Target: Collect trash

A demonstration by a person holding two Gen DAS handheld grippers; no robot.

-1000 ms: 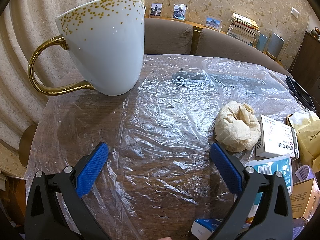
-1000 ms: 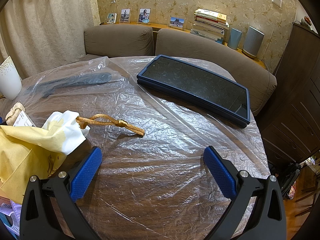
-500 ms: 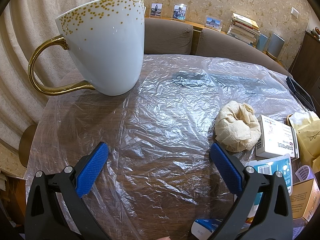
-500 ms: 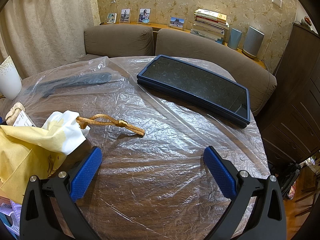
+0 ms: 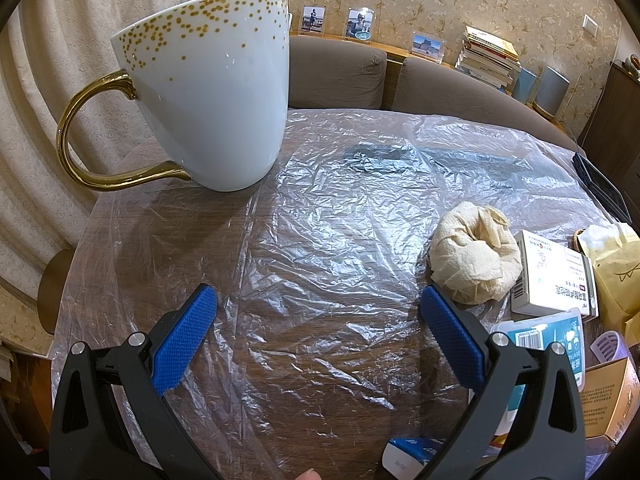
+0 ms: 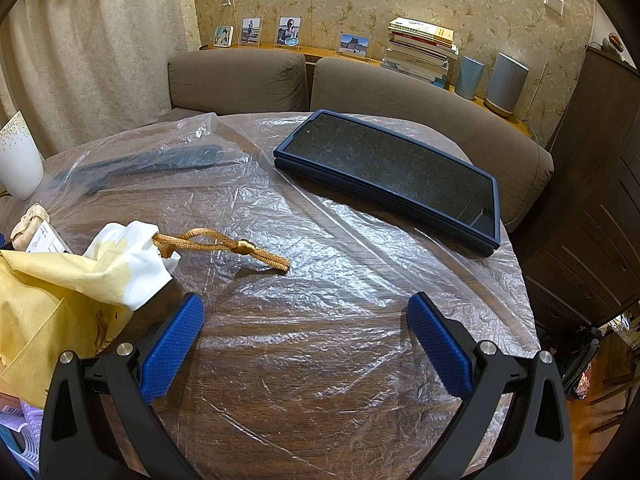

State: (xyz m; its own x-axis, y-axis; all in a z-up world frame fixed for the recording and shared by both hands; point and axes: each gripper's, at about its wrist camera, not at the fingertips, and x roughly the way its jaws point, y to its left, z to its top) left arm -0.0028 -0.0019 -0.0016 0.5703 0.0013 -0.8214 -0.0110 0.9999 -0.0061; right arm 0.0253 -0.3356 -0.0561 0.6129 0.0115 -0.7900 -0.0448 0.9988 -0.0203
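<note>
Left wrist view has the left hand-held gripper [image 5: 316, 322] spread wide and empty over the plastic-covered bench [image 5: 320, 240], crumpled tissue wad [image 5: 474, 258] just beside its right finger, so a sloppy grab could snag that loose film instead.

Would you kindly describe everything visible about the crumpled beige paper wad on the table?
The crumpled beige paper wad looks like soft, embossed tissue or napkin paper bunched into a rough ball with a dimple in the middle. It lies on the clear plastic sheet covering the round wooden table, its right side against a white printed carton. The open left gripper is just short of it, not touching. From the right wrist only a sliver shows.
</note>
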